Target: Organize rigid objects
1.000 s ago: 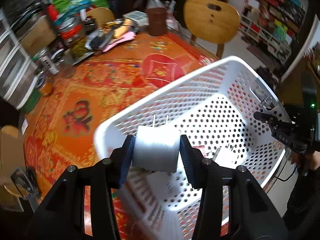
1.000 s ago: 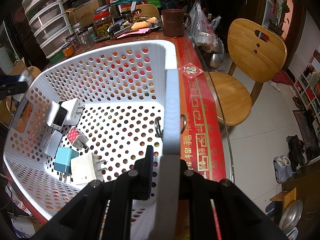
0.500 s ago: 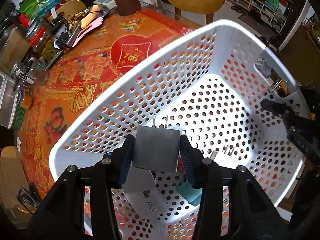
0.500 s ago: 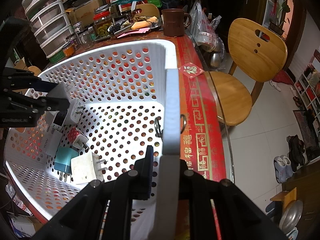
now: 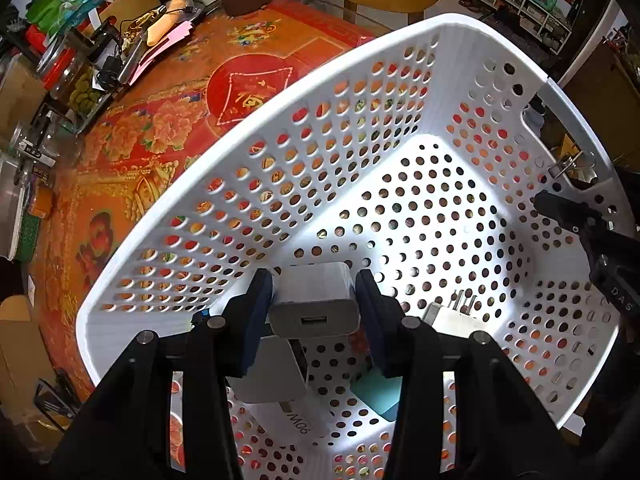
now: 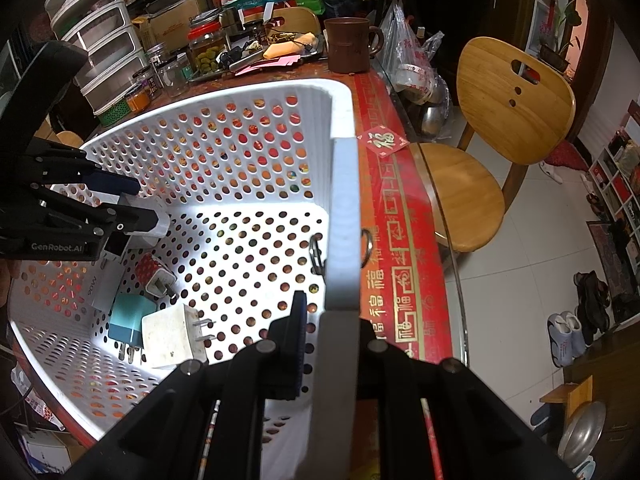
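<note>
Holding a white charger (image 5: 314, 300) between closed jaws, our left gripper (image 5: 314, 308) hangs low inside the white basket (image 5: 360, 92), near its left wall and just above the chargers already lying there. From the right wrist view we see that pile below and beside it: a long white adapter (image 6: 100, 284), a red-patterned plug (image 6: 154, 274), a teal charger (image 6: 128, 320) and a cream plug (image 6: 170, 334) with its prongs pointing toward the basket's middle. Four pieces, then, are in, and the fifth is over the floor but not yet let go; we judge the collecting nearly done, with only the release left for this one. Further right, our right gripper (image 6: 328, 320) has its jaws closed on the basket's near rim, steadying it on the red-and-gold bench (image 6: 392, 240). Beyond the rim the bench carries a brown mug (image 6: 348, 44) and jars, which do not look like part of this sorting. We cannot tell whether more chargers wait outside the views.
</note>
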Tool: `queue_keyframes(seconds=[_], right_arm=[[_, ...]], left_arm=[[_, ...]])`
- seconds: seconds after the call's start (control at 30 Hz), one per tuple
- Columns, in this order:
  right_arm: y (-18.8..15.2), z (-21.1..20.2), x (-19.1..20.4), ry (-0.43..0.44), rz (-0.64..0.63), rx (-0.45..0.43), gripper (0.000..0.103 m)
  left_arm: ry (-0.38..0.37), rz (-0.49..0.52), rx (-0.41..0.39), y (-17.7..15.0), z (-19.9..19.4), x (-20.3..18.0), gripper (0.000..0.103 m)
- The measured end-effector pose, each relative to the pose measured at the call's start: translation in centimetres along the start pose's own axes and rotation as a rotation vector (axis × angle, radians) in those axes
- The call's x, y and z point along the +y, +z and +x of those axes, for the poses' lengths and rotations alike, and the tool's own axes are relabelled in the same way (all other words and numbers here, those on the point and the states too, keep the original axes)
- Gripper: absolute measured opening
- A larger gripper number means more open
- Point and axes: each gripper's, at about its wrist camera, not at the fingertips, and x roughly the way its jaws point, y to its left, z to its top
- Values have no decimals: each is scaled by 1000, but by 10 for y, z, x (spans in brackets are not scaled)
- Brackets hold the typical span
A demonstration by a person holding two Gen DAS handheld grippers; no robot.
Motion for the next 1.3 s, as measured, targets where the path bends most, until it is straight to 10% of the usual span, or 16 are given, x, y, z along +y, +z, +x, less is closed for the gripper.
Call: queue_keyframes(seconds=[0.1, 0.23, 0.73, 1.17, 1.3], right_arm=[[0, 0, 0, 0, -1, 0, 13], [0, 0, 0, 1, 1, -1, 13], [0, -1, 1, -6, 3, -5, 14], [-25, -83, -8, -40, 57, -217, 97], [-54, -138, 10, -43, 63, -359, 102]], left_arm=[[-4, 3, -20, -1, -2, 0, 43], [5, -9, -96, -6, -17, 4, 97], [-50, -122, -267, -54, -73, 27, 97], [31, -322, -733, -221, -193, 36, 102], [120, -360, -790, -269, -208, 18, 102]])
